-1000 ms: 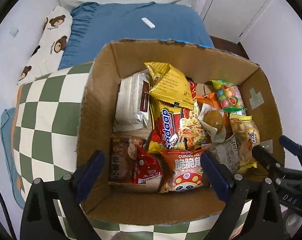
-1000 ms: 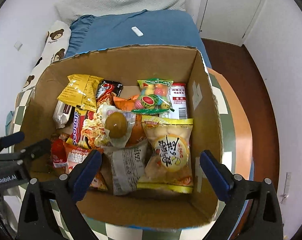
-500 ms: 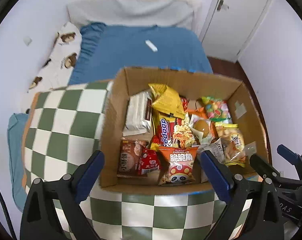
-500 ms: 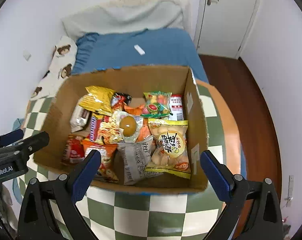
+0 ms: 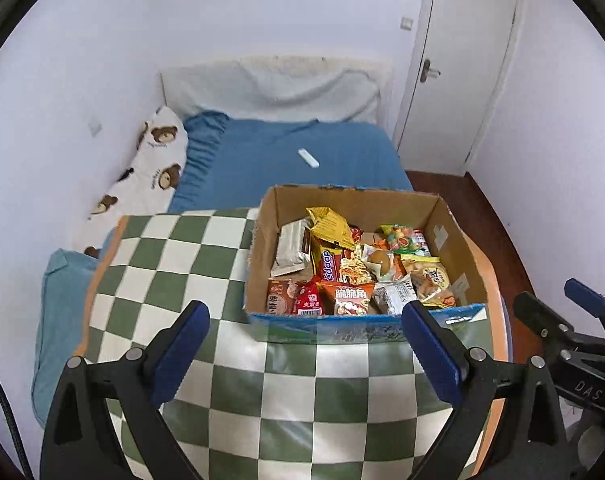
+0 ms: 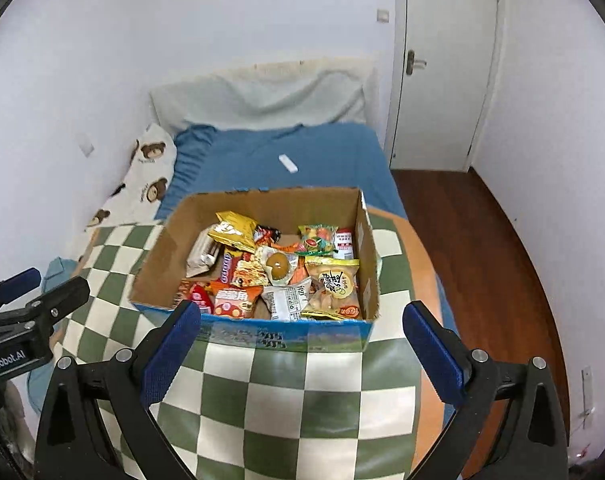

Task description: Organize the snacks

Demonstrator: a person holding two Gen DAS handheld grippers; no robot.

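Note:
An open cardboard box (image 5: 258, 264) (image 6: 367, 256) stands on a green and white checked table (image 5: 174, 264) (image 6: 286, 384). It holds several snack packets: a yellow bag (image 5: 331, 224) (image 6: 234, 231), an orange packet (image 5: 352, 298) (image 6: 235, 300), a white wrapped pack (image 5: 291, 245) and a pale chip bag (image 6: 333, 288). My left gripper (image 5: 304, 346) is open and empty, held back from the box's near side. My right gripper (image 6: 302, 346) is open and empty too, in front of the box. Each gripper shows at the edge of the other's view.
A bed with a blue sheet (image 5: 286, 168) lies behind the table, with a small white remote (image 5: 308, 158) on it and a bear-print pillow (image 5: 150, 172) at the left. A white door (image 6: 442, 64) and wooden floor (image 6: 494, 248) are at the right.
Both grippers have pulled back and up from the box, from close above the snacks to well in front of it. Both stayed open and empty.

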